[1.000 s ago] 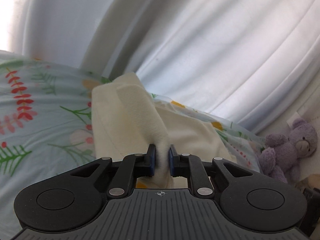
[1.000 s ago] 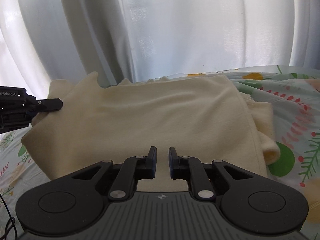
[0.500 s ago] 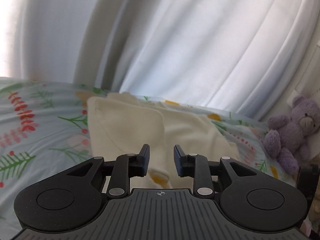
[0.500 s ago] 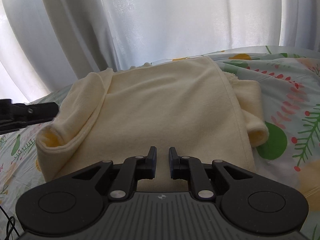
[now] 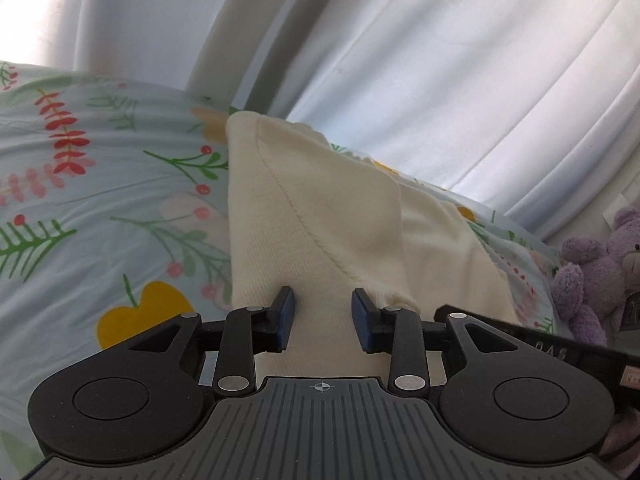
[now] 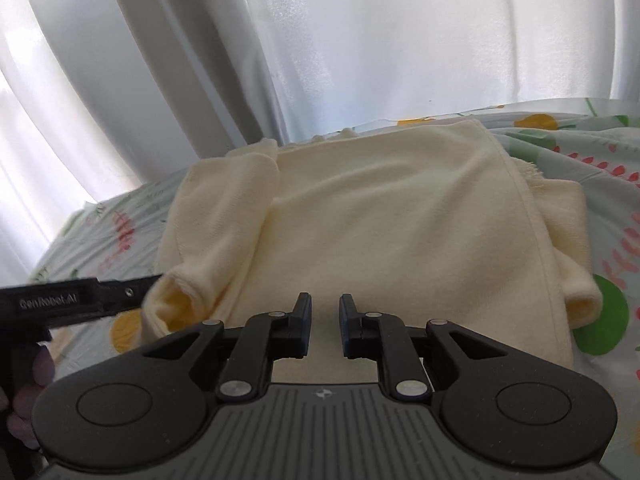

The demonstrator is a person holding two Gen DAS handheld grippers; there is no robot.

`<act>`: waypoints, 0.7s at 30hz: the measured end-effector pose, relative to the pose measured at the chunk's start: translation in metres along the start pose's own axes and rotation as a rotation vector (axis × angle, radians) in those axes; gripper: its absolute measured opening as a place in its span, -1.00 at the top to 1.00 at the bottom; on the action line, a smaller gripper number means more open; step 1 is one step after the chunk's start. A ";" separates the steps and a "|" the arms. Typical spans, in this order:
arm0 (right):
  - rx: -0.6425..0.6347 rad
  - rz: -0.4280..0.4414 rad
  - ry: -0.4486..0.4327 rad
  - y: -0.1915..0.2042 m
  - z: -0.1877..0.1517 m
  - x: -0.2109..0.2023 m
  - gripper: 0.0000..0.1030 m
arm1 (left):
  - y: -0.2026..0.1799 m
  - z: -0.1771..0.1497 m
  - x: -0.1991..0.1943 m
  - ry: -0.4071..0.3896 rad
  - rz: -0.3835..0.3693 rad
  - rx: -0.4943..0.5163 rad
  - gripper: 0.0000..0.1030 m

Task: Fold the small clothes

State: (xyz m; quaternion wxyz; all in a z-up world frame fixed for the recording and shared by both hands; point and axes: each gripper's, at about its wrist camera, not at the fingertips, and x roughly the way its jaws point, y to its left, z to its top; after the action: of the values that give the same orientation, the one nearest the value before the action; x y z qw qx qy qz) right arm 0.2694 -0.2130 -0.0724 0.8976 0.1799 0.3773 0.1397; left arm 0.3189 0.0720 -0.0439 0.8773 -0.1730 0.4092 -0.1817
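A small cream knit garment lies on the floral bedsheet, both sleeves folded in over its body. In the left wrist view the garment runs away from my left gripper, which is open and empty, jaws wide apart just over the near edge of the folded left sleeve. My right gripper is open by a narrow gap and empty, low over the garment's near edge. The left gripper also shows from the side in the right wrist view, beside the sleeve cuff.
White curtains hang right behind the bed's far edge. A purple teddy bear sits at the right, off the sheet. The floral sheet stretches out on both sides of the garment.
My left gripper let go of the left sleeve, opened wide and dropped low over it. The sleeve now lies folded on the body. The right gripper moved slightly closer to the garment.
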 end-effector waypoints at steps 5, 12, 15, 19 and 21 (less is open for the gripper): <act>0.140 0.210 0.078 -0.004 0.033 0.033 0.02 | 0.009 -0.001 0.001 0.002 -0.030 -0.049 0.29; 0.176 0.276 0.148 0.009 0.046 0.079 0.03 | 0.008 -0.002 0.000 0.007 -0.027 -0.030 0.28; 0.151 0.287 0.164 0.018 0.044 0.087 0.26 | 0.008 -0.002 -0.001 0.004 -0.024 -0.037 0.27; 0.119 0.242 0.154 0.021 0.041 0.089 0.69 | 0.008 -0.002 -0.012 -0.002 0.013 -0.073 0.26; 0.061 0.224 0.108 0.027 0.041 0.076 0.73 | 0.012 -0.001 -0.019 -0.025 0.038 -0.103 0.26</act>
State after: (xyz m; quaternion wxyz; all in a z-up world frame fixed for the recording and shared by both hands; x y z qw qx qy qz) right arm 0.3482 -0.1686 -0.0820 0.8489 0.2404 0.4067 0.2368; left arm 0.3087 0.0910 -0.0375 0.8755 -0.2124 0.4103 -0.1418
